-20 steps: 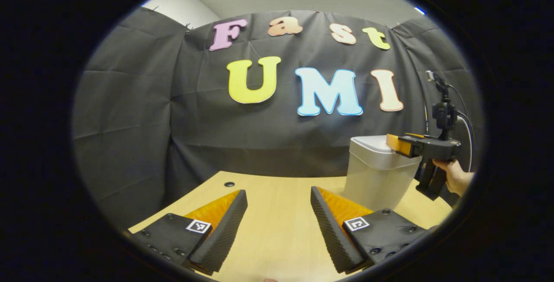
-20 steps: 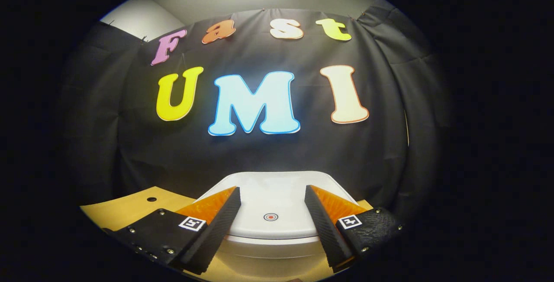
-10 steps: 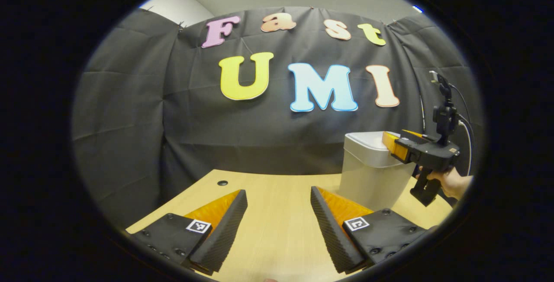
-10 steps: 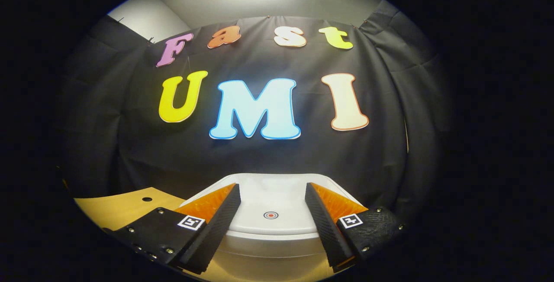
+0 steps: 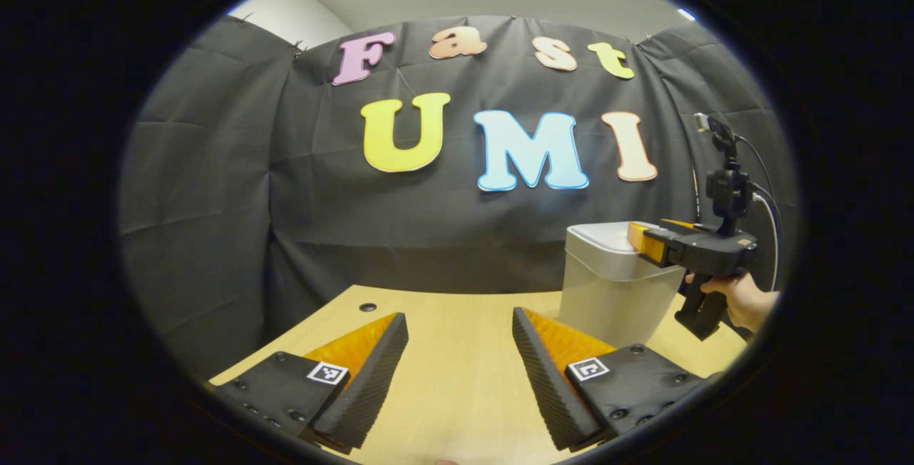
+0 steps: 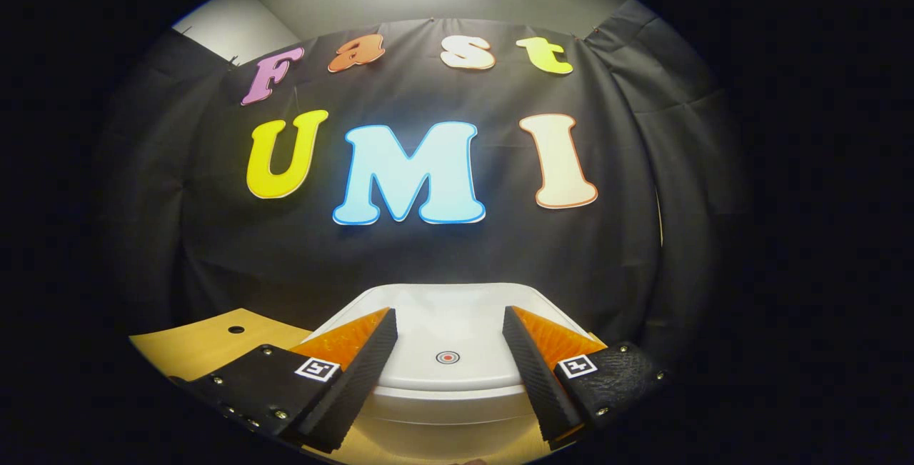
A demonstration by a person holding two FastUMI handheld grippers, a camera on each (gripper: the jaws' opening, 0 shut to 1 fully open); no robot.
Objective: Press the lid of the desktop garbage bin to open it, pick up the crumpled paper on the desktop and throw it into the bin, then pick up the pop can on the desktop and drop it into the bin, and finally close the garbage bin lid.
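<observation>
We find the bin lid rigid, smooth plastic; press its red dot, at six o'clock between the right gripper's released jaws. The left gripper is likewise released.

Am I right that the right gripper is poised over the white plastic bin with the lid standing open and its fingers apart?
Not quite: the white plastic bin's lid is closed, as the right gripper view shows. The right gripper is indeed poised over it with its fingers apart.

Both grippers' fingers spread apart, holding nothing.
</observation>
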